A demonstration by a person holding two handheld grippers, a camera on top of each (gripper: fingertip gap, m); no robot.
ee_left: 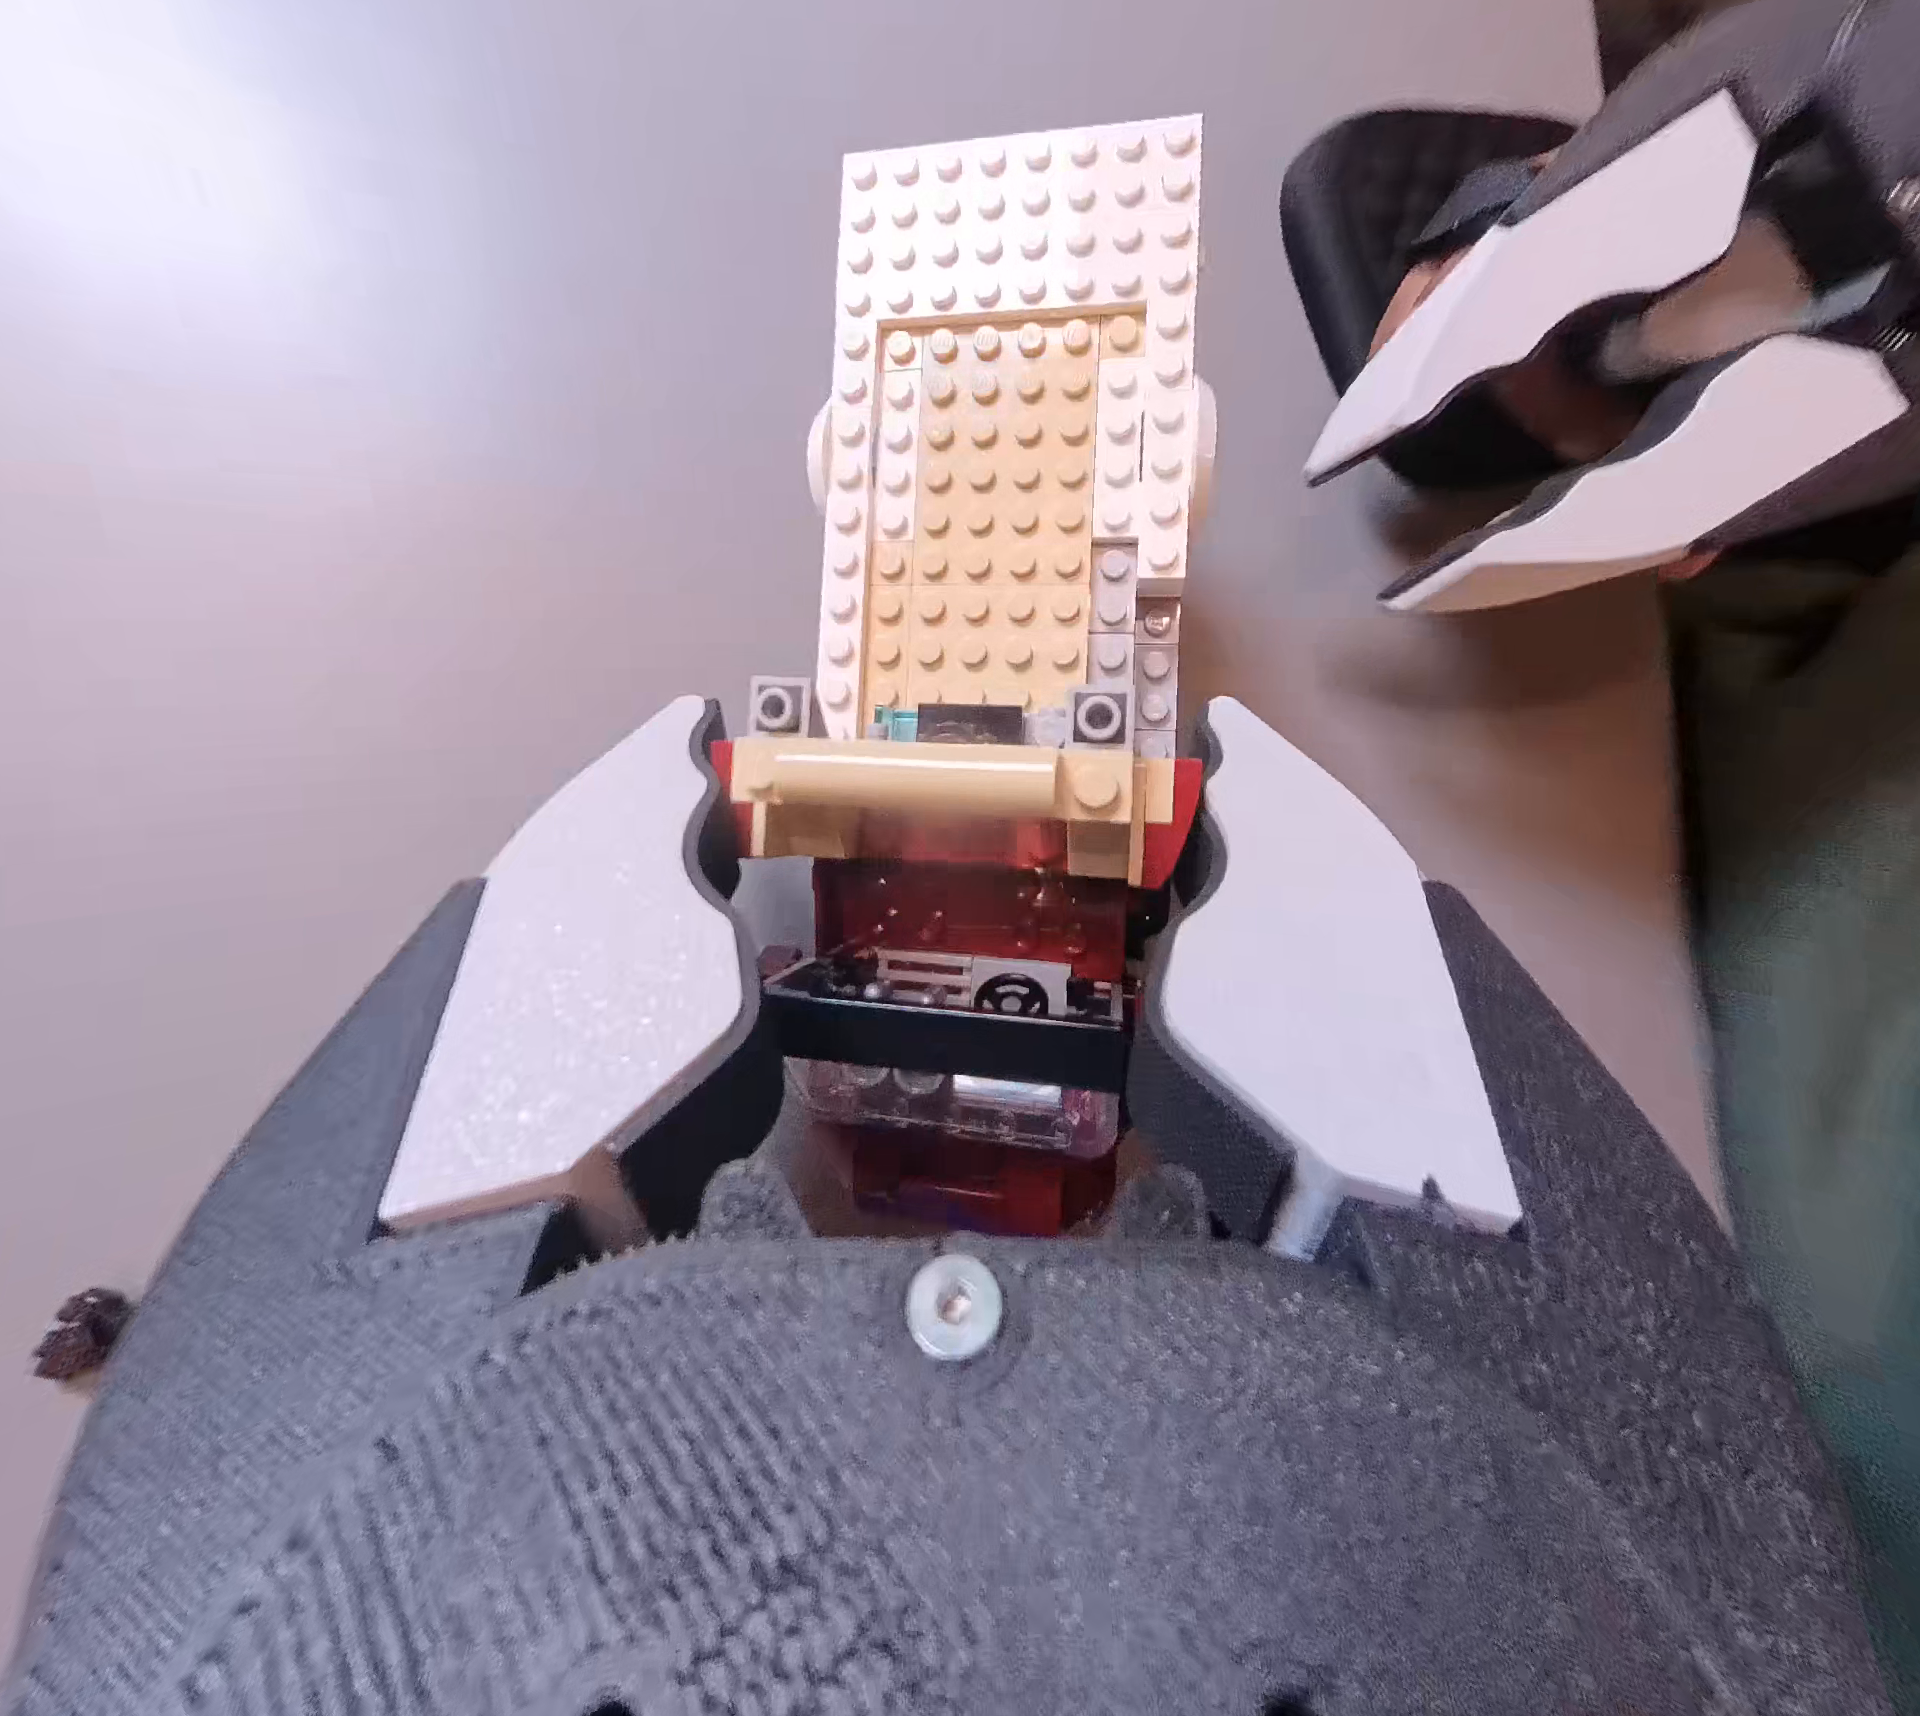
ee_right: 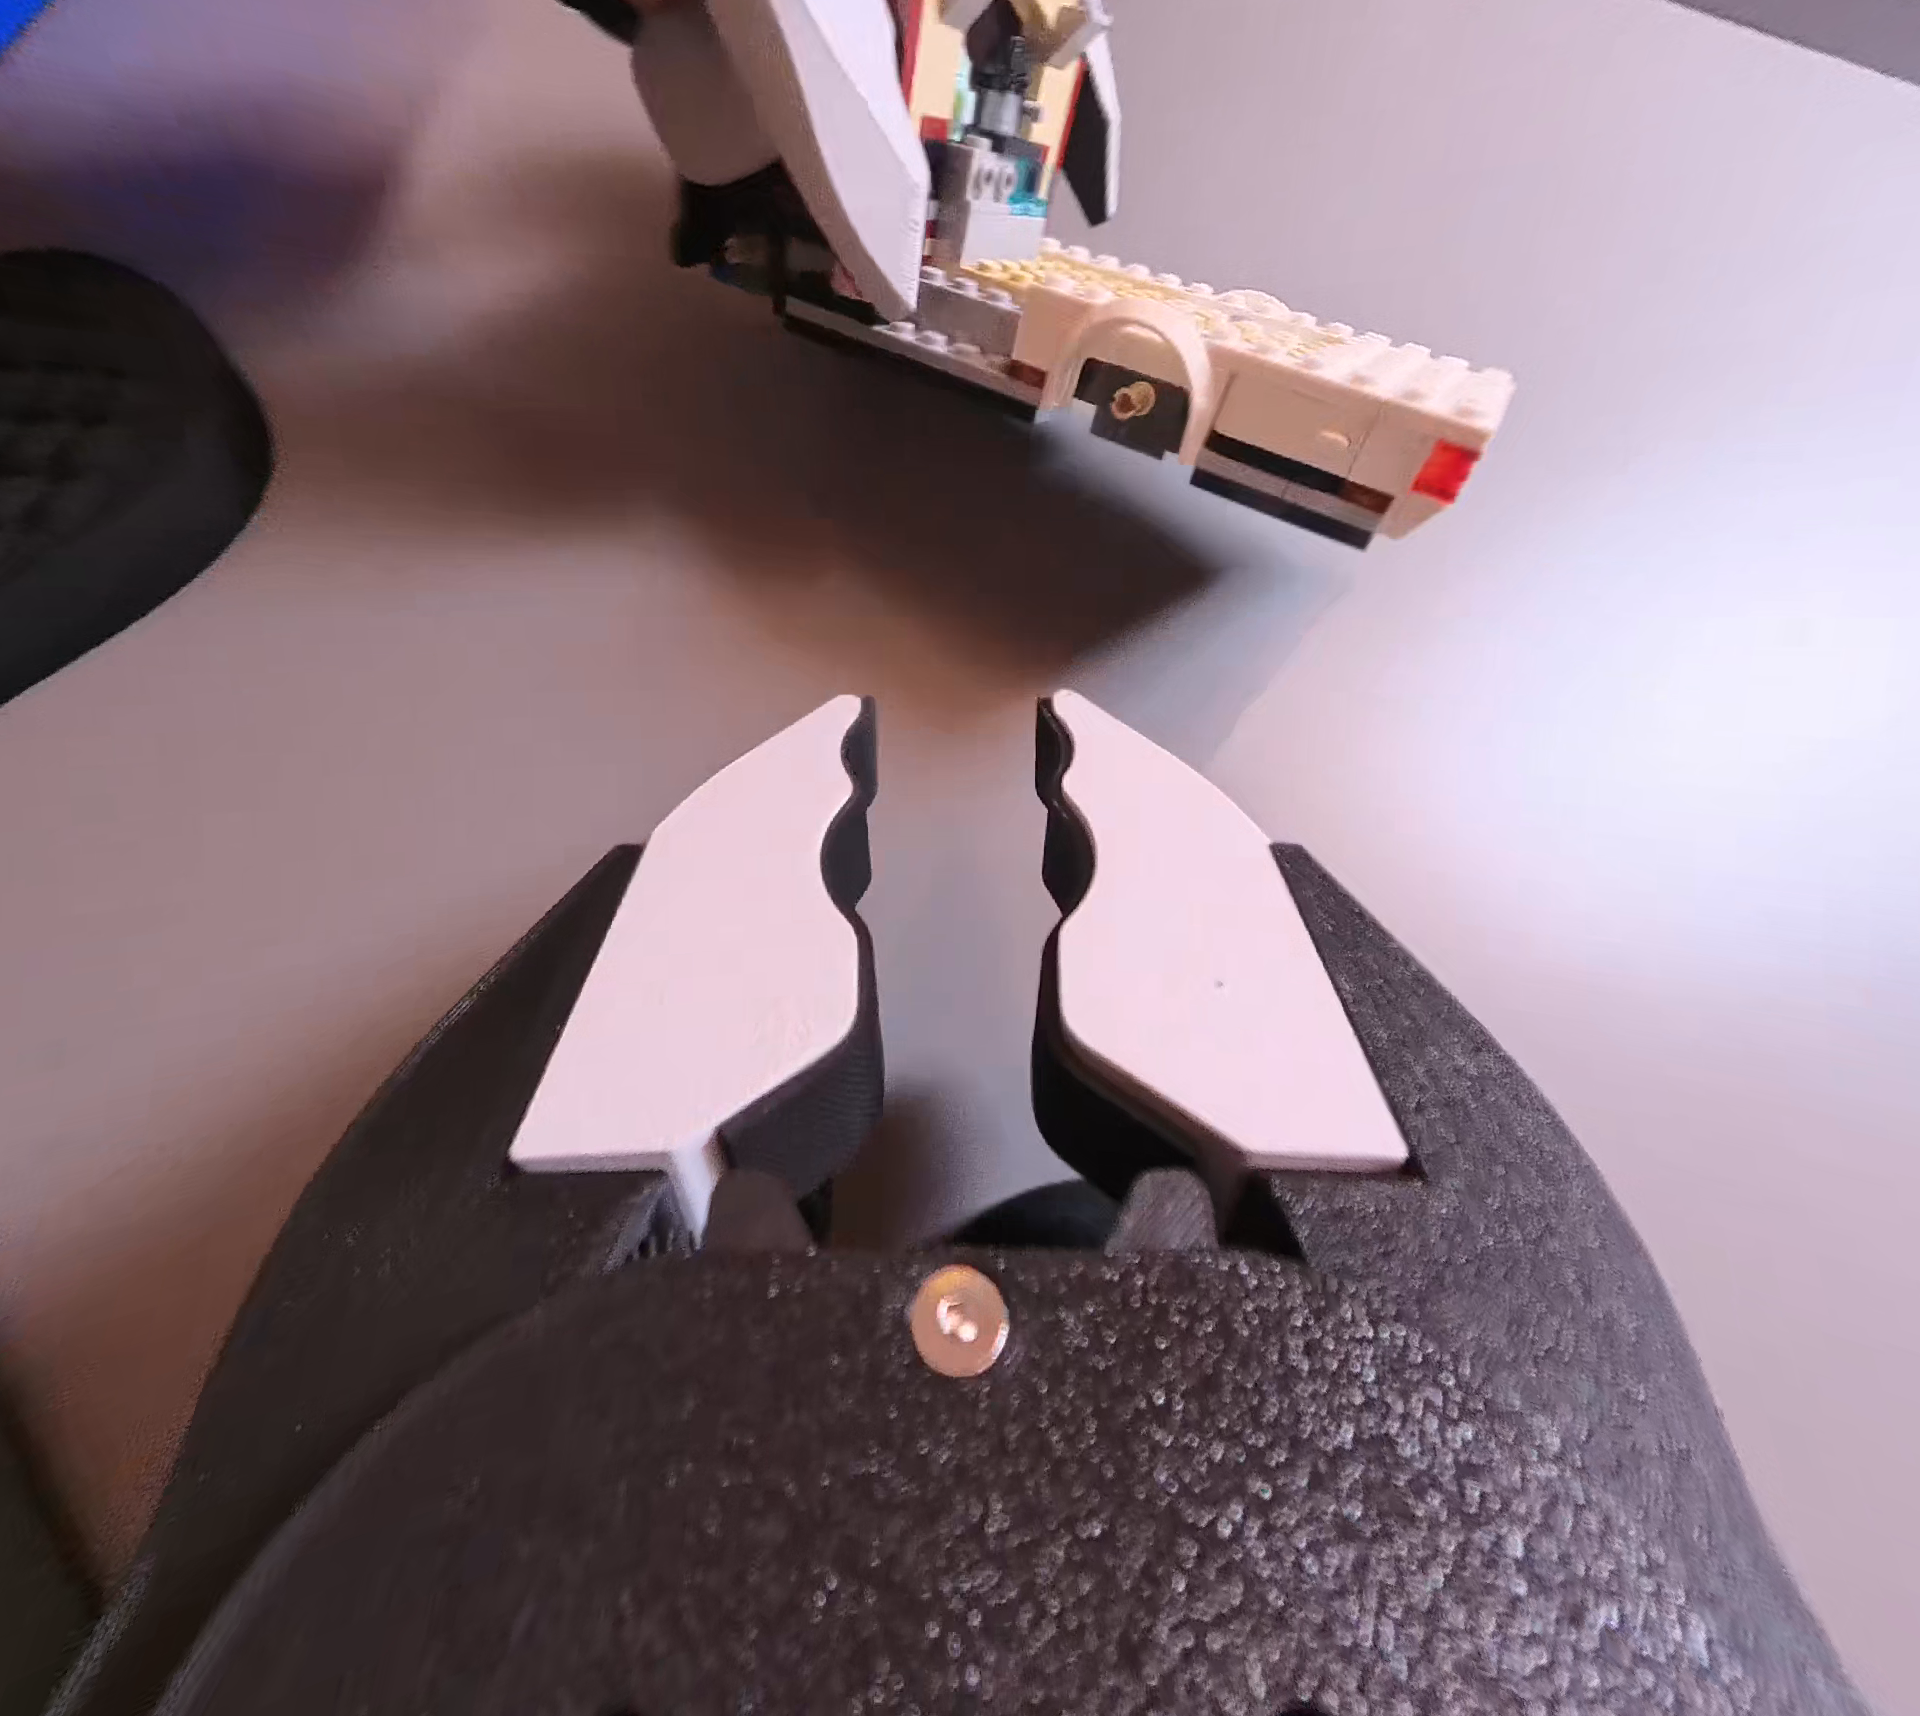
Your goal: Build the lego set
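Pinching the half-built lego van [ee_left: 1013,461] by its cab, the left gripper [ee_left: 951,819] carries it between its fingers; studded floor lies bare, wheels missing. Right gripper [ee_right: 956,731] hangs spread, empty, just beside.

Lego model [ee_left: 1008,461]: white, tan, dk red.

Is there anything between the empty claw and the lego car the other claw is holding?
No. In the right wrist view, only bare grey table and the car's shadow lie between the right claw and the lego car.
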